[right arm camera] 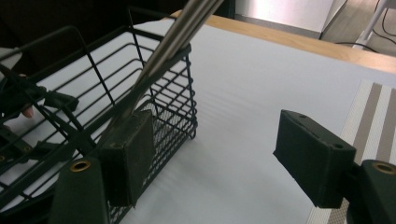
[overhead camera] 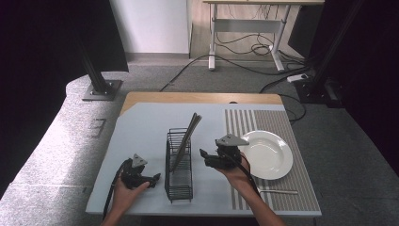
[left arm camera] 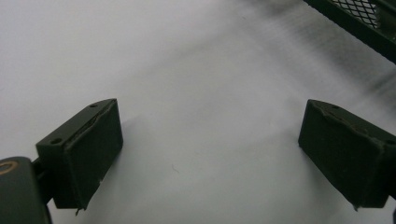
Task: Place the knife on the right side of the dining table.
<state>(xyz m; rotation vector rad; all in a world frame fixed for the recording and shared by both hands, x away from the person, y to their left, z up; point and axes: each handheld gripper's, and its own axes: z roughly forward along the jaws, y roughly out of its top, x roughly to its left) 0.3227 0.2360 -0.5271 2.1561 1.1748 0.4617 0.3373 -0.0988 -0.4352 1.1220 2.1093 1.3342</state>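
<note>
A: High view first. Black wire rack basket (overhead camera: 179, 165) stood mid tabletop (overhead camera: 141, 136) on the pale sheet, with thin grey metal utensils (overhead camera: 186, 139) leaning out of its far end. White round plate (overhead camera: 267, 154) sat on the striped grey placemat (overhead camera: 291, 188), and a slim metal utensil (overhead camera: 277, 191) lay near the mat's front edge. Left gripper (overhead camera: 153, 179) was low, just left of the basket; right gripper (overhead camera: 203, 154) was just right of it.

B: Risk there?

A: Both grippers flanked a light wire basket. My guess: a sideways bump would have shoved or tipped it, and the leaning utensils would have slid out.

B: Left gripper view?

A: Left fingers (left arm camera: 81, 158) were spread wide with nothing between them, bare pale sheet below. Basket corner (left arm camera: 359, 21) was at top right. Sweeping right could have clipped it.

B: Right gripper view?

A: Right fingers (right arm camera: 313, 156) were also wide apart and held nothing. The near one (right arm camera: 128, 156) looked close to the basket's wire wall (right arm camera: 173, 100), contact unclear. Metal utensil handles (right arm camera: 170, 42) crossed above it. Closing from there might have caught wire instead of a handle and dragged the basket. The handles looked slick, so a shallow pinch could have slipped.
</note>
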